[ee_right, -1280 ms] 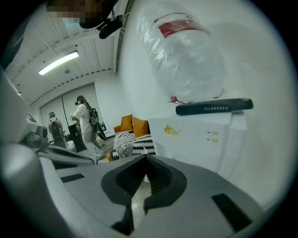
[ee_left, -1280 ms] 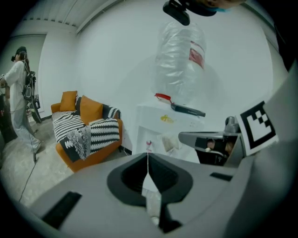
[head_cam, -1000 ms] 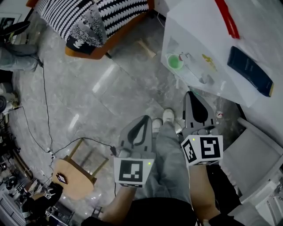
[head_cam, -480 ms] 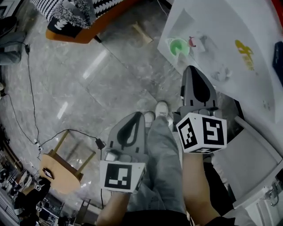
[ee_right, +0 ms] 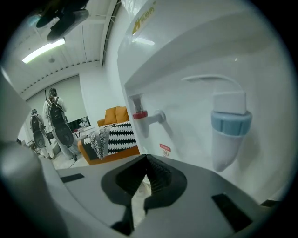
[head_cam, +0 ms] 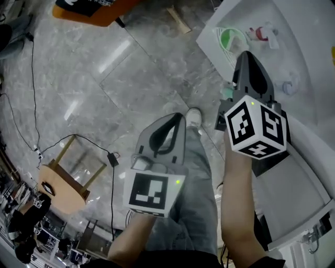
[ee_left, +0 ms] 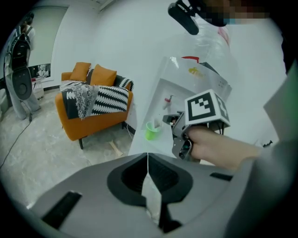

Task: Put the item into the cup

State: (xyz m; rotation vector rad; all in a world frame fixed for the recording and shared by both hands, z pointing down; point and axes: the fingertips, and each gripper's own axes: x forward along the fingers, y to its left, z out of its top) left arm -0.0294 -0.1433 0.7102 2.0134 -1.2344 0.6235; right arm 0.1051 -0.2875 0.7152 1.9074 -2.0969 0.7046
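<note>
Both your grippers have jaws pressed together with nothing between them. The right gripper (head_cam: 246, 54) is up at the white table (head_cam: 293, 15), tips over its near corner. The left gripper (head_cam: 180, 116) hangs off the table, over the floor, well apart from everything that matters, so the right one is nearer.

The green cup (head_cam: 230, 41) sits at the table's near corner, open mouth up and empty as far as I can see, just ahead of the right tips and a bit left. I take the item to be the small white piece with a red collar (head_cam: 258, 34), beside the cup, ahead and slightly right. It has a short body with a side spout, and its long axis is too small to read here. A second white piece with a blue collar (ee_right: 228, 123) lies further along the near edge. Nothing is picked up yet, so open the right jaws before you reach
</note>
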